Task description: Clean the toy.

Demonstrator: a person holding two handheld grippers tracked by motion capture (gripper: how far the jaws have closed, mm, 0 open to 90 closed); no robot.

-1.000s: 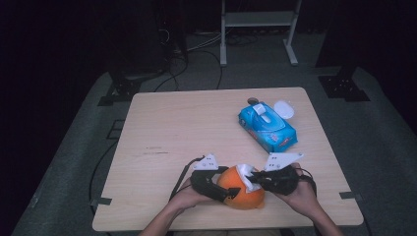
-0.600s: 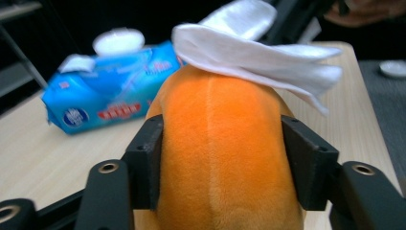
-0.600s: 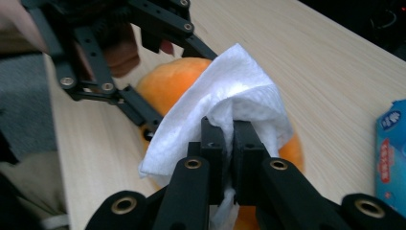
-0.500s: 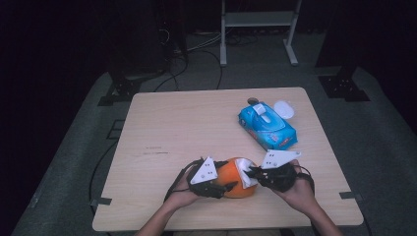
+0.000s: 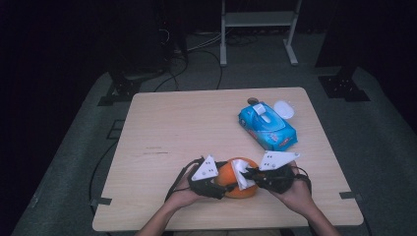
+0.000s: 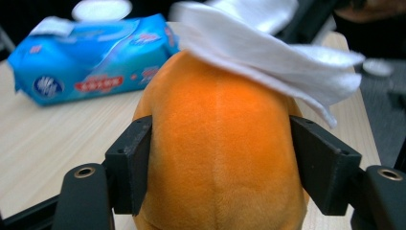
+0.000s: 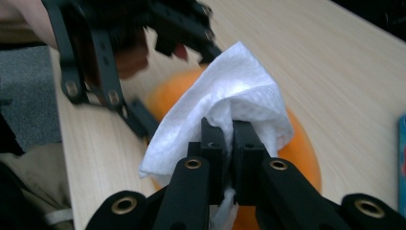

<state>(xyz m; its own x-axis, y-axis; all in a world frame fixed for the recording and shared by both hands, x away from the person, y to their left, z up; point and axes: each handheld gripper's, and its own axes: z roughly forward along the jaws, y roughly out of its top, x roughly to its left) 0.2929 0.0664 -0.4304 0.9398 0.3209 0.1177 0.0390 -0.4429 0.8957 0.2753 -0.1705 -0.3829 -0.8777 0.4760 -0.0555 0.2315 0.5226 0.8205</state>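
Left gripper [image 5: 222, 183] jaws, just closing, clamp the round orange plush toy [image 5: 235, 178] at lower centre of the wooden table [image 5: 187, 128]; right gripper [image 5: 250, 173] pinches a white paper tissue [image 5: 241, 172] atop it.

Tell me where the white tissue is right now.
In the high view, the white tissue lies on top of the orange plush toy near the table's front edge, pinched in the right claw.
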